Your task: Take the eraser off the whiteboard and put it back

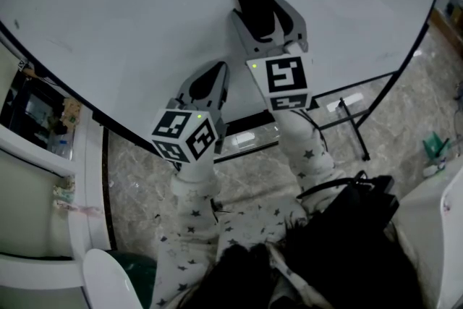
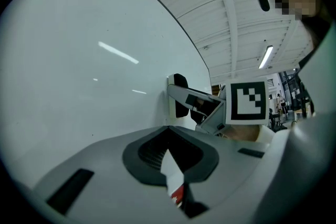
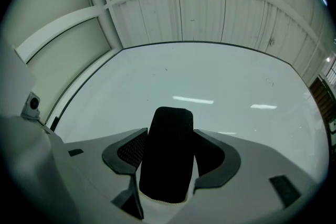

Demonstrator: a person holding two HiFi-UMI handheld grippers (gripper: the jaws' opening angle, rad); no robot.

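1. The black eraser (image 3: 167, 155) sits against the face of the whiteboard (image 1: 145, 11), well in from the board's dark edge. The right hand-held gripper (image 1: 268, 18) has its jaws closed on the eraser's two long sides.
2. Holding it by the sides leaves the face turned to the whiteboard free. That probably suits either lifting it off the board or setting it back flat.
3. The left hand-held gripper (image 1: 210, 76) is closed with nothing in it. It waits just off the whiteboard, nearer the board's lower edge than the eraser, and seems to be kept out of the way.
4. The eraser's long axis runs along the whiteboard's surface, roughly upright and across the line on which the jaws close. Its top end leans slightly right in the right gripper view
5. Its broad dark back faces away from the whiteboard, and its paler side meets the board in the left gripper view
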